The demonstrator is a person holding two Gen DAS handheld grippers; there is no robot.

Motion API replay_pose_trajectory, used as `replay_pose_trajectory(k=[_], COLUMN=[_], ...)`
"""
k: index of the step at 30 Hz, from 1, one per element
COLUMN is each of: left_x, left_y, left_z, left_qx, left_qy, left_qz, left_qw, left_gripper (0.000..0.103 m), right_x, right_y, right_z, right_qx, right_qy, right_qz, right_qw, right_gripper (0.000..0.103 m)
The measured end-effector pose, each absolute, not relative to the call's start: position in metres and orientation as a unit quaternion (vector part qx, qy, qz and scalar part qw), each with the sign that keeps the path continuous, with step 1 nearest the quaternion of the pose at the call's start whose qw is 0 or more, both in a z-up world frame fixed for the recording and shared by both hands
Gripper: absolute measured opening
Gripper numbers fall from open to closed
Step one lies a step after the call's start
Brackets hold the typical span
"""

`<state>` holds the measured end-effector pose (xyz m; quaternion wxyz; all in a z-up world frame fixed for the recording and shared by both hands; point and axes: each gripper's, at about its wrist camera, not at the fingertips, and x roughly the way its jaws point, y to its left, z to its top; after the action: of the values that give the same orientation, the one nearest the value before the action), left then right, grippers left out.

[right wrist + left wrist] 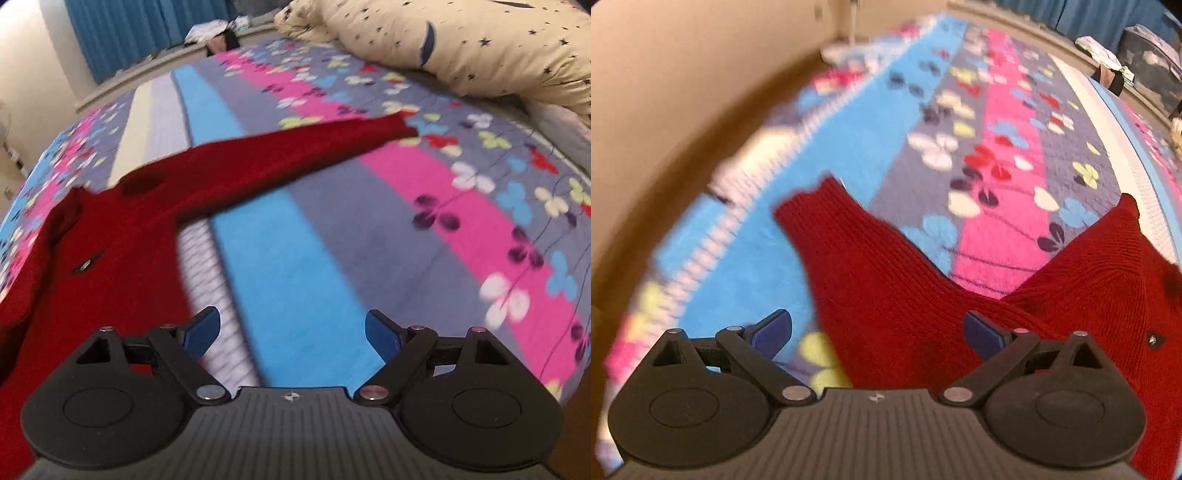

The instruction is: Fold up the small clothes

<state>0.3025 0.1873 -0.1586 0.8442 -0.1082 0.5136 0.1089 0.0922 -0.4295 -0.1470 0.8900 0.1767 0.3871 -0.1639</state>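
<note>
So the red sweater is lying flat on the bed, on top of the flowery striped blanket, sleeves spreading out to both sides. Left hand-held gripper is hanging over the sweater's lower part with its jaws standing wide, nothing pinched, one blue finger over the knit and the other over the blanket just off the sweater's edge. Right hand-held gripper is sitting wide too, over bare blanket right beside the sweater's side edge, not touching it. Past the far sleeve cuff there's plenty of open blanket, until the star-print pillow crowding that corner. A wall is running close along the bed on the other side of the sweater.
</note>
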Motion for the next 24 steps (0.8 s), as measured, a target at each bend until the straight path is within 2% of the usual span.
replay_pose_trajectory(k=[1,2,3,4,6,8,12,13,15,16,17,19,24], left_x=[0.31,0.317,0.321,0.324,0.331,0.336,0.354,0.356,0.351,0.344,0.335,0.313,0.241], left_y=[0.194,0.199,0.203,0.203,0.205,0.215,0.288,0.309,0.347,0.356,0.36,0.358,0.313], left_z=[-0.17,-0.18,-0.183,-0.182,-0.161,-0.122,-0.071,-0.067,-0.067,-0.068,-0.071,-0.081,-0.122], left_qx=[-0.134,-0.163,-0.177,-0.178,-0.17,-0.129,-0.091,-0.094,-0.14,-0.153,-0.158,-0.165,-0.189], left_qy=[0.525,0.533,0.53,0.524,0.493,0.429,0.337,0.331,0.338,0.339,0.341,0.346,0.437], left_qz=[0.098,0.09,0.095,0.113,0.124,0.138,0.279,0.312,0.327,0.333,0.337,0.333,0.207], left_qw=[0.835,0.825,0.824,0.825,0.844,0.883,0.894,0.886,0.871,0.866,0.863,0.862,0.854], left_gripper=[0.099,0.08,0.055,0.01,0.011,0.011,0.013,0.02,0.026,0.041,0.064,0.09,0.09], right_x=[0.091,0.091,0.09,0.092,0.094,0.095,0.102,0.103,0.106,0.108,0.11,0.112,0.104], right_y=[-0.42,-0.408,-0.397,-0.389,-0.374,-0.358,-0.332,-0.327,-0.318,-0.314,-0.312,-0.311,-0.333], right_z=[-0.144,-0.14,-0.135,-0.129,-0.116,-0.102,-0.085,-0.083,-0.084,-0.086,-0.089,-0.097,-0.124], right_qx=[0.175,0.168,0.158,0.146,0.116,0.083,0.035,0.031,0.028,0.029,0.032,0.043,0.093], right_qy=[0.39,0.392,0.393,0.392,0.387,0.378,0.363,0.363,0.369,0.375,0.384,0.398,0.436], right_qz=[-0.16,-0.154,-0.149,-0.148,-0.14,-0.132,-0.11,-0.103,-0.094,-0.088,-0.083,-0.082,-0.096], right_qw=[0.89,0.891,0.893,0.896,0.904,0.912,0.925,0.926,0.924,0.922,0.919,0.913,0.89], right_gripper=[0.087,0.087,0.087,0.087,0.086,0.086,0.086,0.086,0.086,0.086,0.086,0.086,0.086])
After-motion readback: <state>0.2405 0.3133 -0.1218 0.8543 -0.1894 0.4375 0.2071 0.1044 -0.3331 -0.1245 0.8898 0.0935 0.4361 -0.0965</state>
